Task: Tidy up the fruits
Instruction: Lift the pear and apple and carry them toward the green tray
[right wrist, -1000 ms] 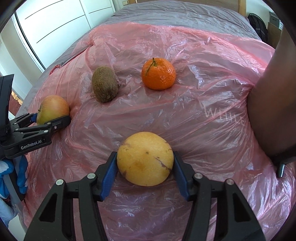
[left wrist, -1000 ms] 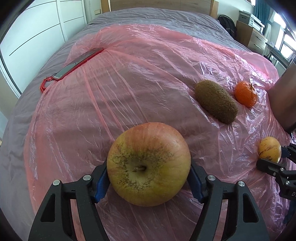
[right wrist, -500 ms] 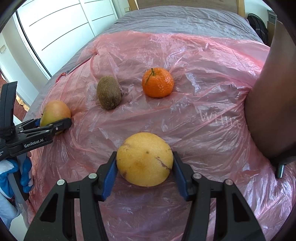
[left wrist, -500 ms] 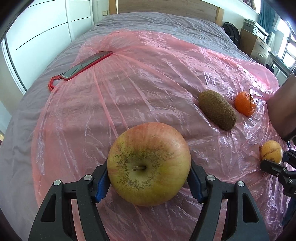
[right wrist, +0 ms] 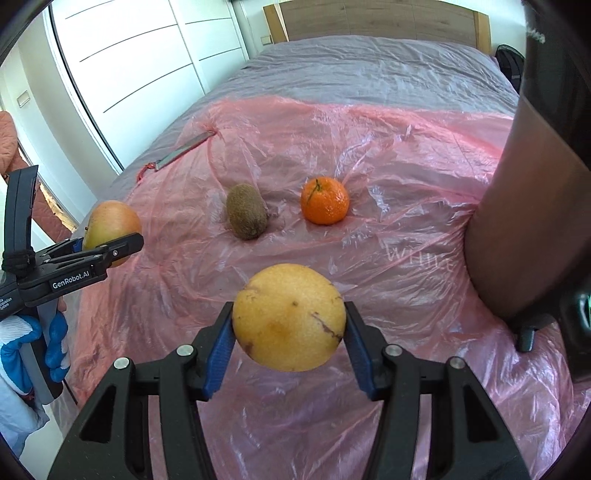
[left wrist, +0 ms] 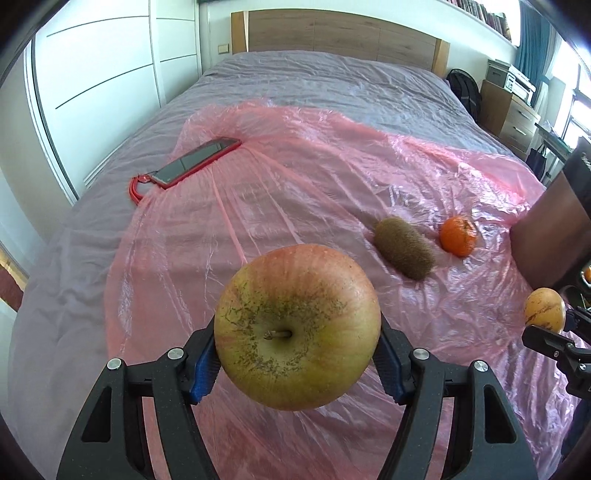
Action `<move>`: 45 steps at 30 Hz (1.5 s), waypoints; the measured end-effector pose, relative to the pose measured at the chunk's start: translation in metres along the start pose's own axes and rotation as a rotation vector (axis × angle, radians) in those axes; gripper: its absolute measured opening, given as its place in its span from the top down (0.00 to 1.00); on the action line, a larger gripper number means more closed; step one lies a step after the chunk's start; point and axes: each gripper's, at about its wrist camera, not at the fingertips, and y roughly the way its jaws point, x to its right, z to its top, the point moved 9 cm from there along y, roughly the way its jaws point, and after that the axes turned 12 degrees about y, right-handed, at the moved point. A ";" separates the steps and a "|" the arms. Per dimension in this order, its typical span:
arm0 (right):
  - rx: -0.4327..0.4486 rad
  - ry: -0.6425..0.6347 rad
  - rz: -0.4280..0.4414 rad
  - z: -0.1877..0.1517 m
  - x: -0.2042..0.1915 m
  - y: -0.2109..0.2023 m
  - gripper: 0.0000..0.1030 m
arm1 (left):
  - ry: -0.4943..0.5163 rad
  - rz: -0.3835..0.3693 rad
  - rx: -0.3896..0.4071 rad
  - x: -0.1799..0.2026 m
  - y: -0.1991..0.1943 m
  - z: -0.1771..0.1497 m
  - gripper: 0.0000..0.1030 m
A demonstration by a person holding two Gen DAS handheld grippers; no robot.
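My left gripper (left wrist: 297, 363) is shut on a large yellow-red apple (left wrist: 297, 326) and holds it above the pink plastic sheet (left wrist: 295, 192). My right gripper (right wrist: 290, 339) is shut on a round yellow fruit (right wrist: 290, 317), also held above the sheet. A brown kiwi (right wrist: 246, 211) and an orange tangerine (right wrist: 325, 200) lie side by side on the sheet beyond the right gripper. In the left wrist view the kiwi (left wrist: 403, 248) and the tangerine (left wrist: 458, 236) lie to the right, and the yellow fruit (left wrist: 545, 309) shows at the right edge. The apple (right wrist: 110, 227) shows at the left in the right wrist view.
The sheet covers a grey bed (left wrist: 314, 77). A phone in a red case (left wrist: 194, 162) lies at the sheet's far left corner. A dark brown object (right wrist: 524, 221) stands at the right. White wardrobe doors (left wrist: 92, 74) are on the left, a wooden headboard (left wrist: 340, 33) behind.
Both grippers have risen and pulled back with their fruits; more of the bed and the headboard now show. The kiwi and tangerine have not moved.
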 end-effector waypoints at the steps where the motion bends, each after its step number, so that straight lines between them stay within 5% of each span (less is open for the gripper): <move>1: 0.007 0.000 0.004 -0.001 0.000 -0.006 0.18 | 0.004 -0.003 0.005 0.004 -0.005 0.001 0.37; 12: 0.035 0.018 0.029 -0.028 0.015 -0.067 0.18 | 0.051 -0.050 0.057 0.055 -0.067 -0.009 0.37; 23: 0.048 0.064 -0.004 -0.067 0.064 -0.116 0.18 | 0.088 -0.190 0.054 0.138 -0.111 -0.029 0.37; 45: 0.195 0.293 -0.195 -0.096 0.271 -0.231 0.18 | 0.314 -0.518 0.024 0.378 -0.152 -0.012 0.37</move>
